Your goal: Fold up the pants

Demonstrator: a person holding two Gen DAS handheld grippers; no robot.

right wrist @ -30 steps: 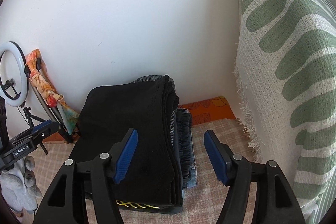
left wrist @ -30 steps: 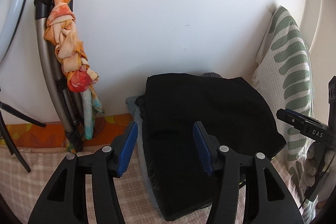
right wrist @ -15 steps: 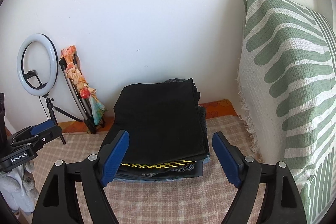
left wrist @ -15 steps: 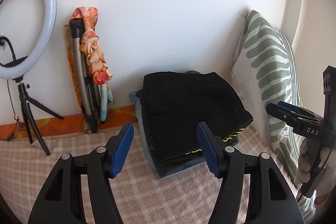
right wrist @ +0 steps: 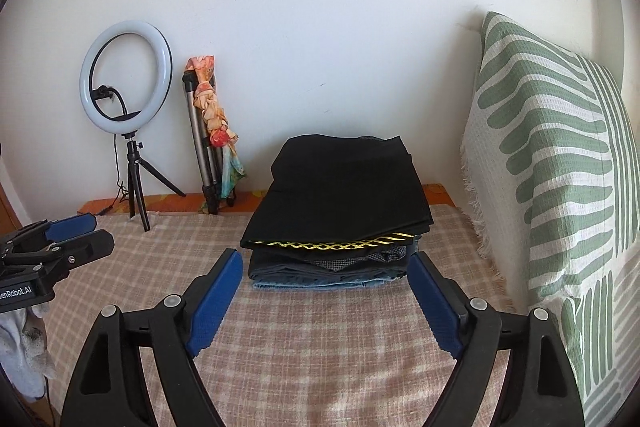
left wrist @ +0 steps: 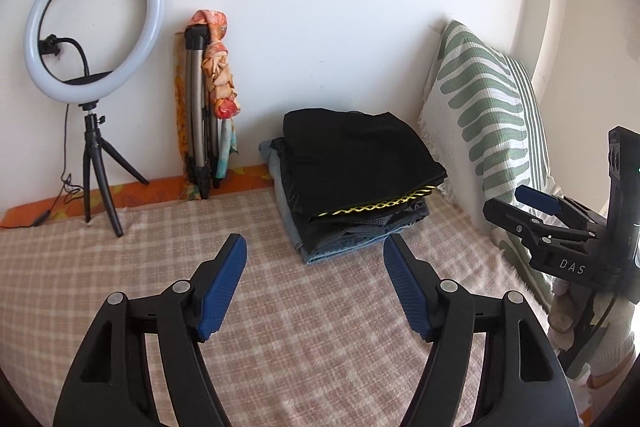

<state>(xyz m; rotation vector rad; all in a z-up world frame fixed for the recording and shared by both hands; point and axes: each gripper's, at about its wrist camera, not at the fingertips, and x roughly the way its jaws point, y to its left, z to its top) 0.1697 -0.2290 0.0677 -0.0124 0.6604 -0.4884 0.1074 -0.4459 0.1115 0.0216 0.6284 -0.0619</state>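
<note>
Folded black pants (left wrist: pixel 360 155) (right wrist: pixel 340 195) with a yellow lattice trim lie on top of a stack of folded clothes (left wrist: pixel 344 239) (right wrist: pixel 320 273) against the back wall. My left gripper (left wrist: pixel 316 247) hovers over the checked cover in front of the stack, its jaws opening, nothing between them. My right gripper (right wrist: pixel 324 265) stands open just short of the stack, empty, with the stack's front edge framed between its blue fingers (right wrist: pixel 214 299). Each gripper also shows in the other's view: the right gripper (left wrist: pixel 548 227) at the right edge, the left gripper (right wrist: pixel 52 247) at the left edge.
A beige checked cover (left wrist: pixel 160 267) (right wrist: pixel 320 347) spreads over the bed. A green-patterned cushion (left wrist: pixel 492 131) (right wrist: pixel 560 195) leans at the right. A ring light on a small tripod (left wrist: pixel 92 27) (right wrist: pixel 126 75) and a folded tripod with an orange scarf (left wrist: pixel 212 95) (right wrist: pixel 208 131) stand at the wall.
Both grippers have pulled back from the stack and let go of the black pants, which now lie on top. Both sets of jaws stand wider. More of the room has come into view.
</note>
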